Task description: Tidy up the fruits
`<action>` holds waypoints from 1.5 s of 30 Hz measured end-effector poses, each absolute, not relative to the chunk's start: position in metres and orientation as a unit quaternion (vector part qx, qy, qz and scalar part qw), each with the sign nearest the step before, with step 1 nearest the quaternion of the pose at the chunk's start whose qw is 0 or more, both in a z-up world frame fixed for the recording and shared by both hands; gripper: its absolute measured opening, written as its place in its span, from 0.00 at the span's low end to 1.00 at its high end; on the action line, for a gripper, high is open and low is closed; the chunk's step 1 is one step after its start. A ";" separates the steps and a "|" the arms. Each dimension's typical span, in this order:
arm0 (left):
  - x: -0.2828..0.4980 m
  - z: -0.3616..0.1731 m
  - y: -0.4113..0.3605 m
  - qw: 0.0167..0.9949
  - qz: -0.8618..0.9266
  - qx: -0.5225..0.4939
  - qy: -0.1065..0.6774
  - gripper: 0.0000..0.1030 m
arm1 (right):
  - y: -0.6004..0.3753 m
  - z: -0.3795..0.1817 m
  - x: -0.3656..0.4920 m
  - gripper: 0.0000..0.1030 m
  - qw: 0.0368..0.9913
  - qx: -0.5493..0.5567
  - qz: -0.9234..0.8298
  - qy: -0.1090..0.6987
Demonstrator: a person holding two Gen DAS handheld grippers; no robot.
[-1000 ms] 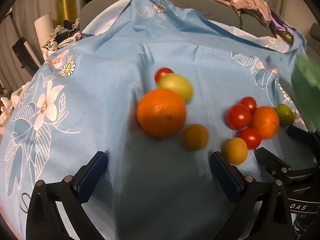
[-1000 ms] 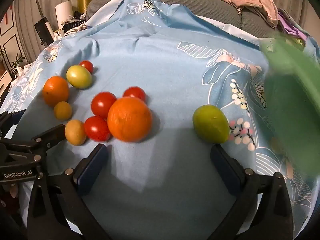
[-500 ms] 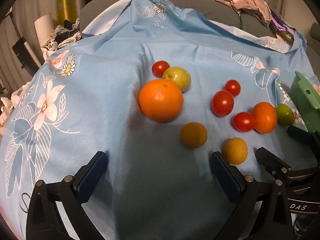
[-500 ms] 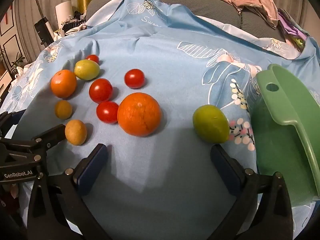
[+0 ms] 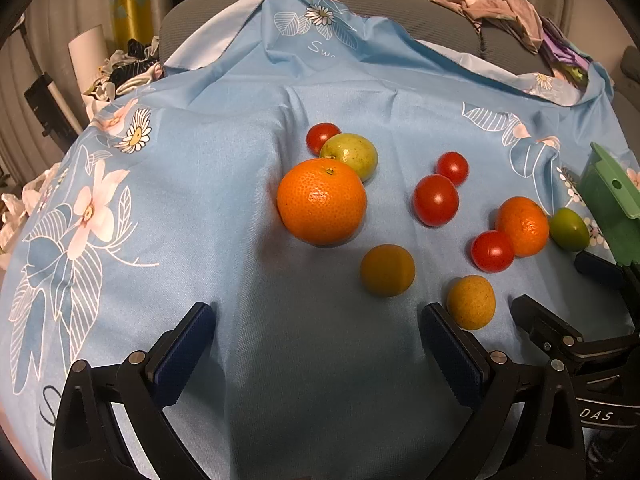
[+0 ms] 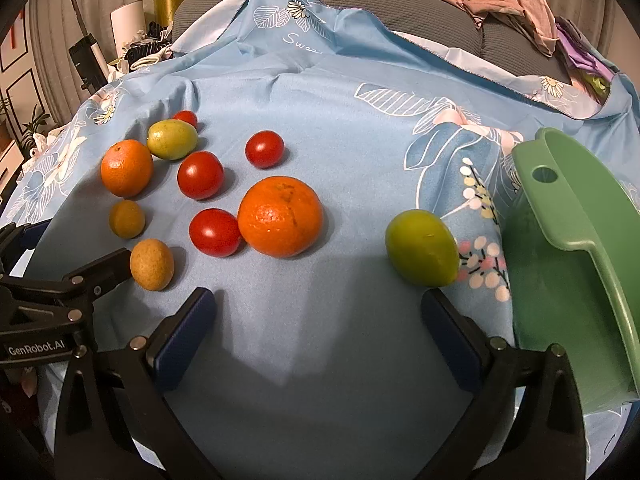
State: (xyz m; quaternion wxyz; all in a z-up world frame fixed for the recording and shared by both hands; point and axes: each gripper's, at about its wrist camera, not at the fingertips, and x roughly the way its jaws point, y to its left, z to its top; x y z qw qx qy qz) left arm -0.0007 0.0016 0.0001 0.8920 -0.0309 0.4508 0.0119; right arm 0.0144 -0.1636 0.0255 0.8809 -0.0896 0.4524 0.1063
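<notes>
Fruits lie loose on a blue floral cloth (image 5: 224,208). In the left wrist view a large orange (image 5: 321,201) sits ahead, with a green fruit (image 5: 352,155) and a red tomato (image 5: 322,136) behind it, and two yellow-brown fruits (image 5: 387,270) (image 5: 471,301) nearer. In the right wrist view a second orange (image 6: 280,216) sits ahead, several red tomatoes (image 6: 200,174) to its left and a green fruit (image 6: 422,247) to its right. A green plastic basket (image 6: 572,264) stands at the right. My left gripper (image 5: 316,344) and right gripper (image 6: 318,332) are open and empty above the cloth.
The cloth covers a grey sofa (image 5: 384,2) with a heap of clothes (image 5: 496,8) at the back right. A white roll (image 5: 86,54) and clutter stand at the far left. The right gripper's body shows in the left wrist view (image 5: 560,344).
The fruits have rolled apart and come to rest on the cloth. The green basket has swung down and settled at the right. Both grippers have stayed open and in place.
</notes>
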 end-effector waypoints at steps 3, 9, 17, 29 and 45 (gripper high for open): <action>-0.001 0.000 0.002 0.892 0.012 -0.031 0.451 0.99 | -0.164 0.025 0.014 1.00 0.881 -0.090 0.106 0.452; -0.001 0.000 0.002 0.892 0.012 -0.031 0.451 0.99 | -0.164 0.025 0.014 1.00 0.881 -0.090 0.106 0.452; -0.001 0.000 0.001 0.892 0.012 -0.031 0.451 0.99 | -0.163 0.026 0.014 1.00 0.881 -0.090 0.106 0.452; -0.001 0.000 0.004 0.890 0.021 -0.027 0.454 0.99 | -0.163 0.026 0.014 1.00 0.881 -0.090 0.106 0.452; -0.009 0.034 0.027 0.892 -0.028 -0.132 0.431 0.75 | -0.164 0.049 0.011 0.62 0.873 -0.015 0.151 0.463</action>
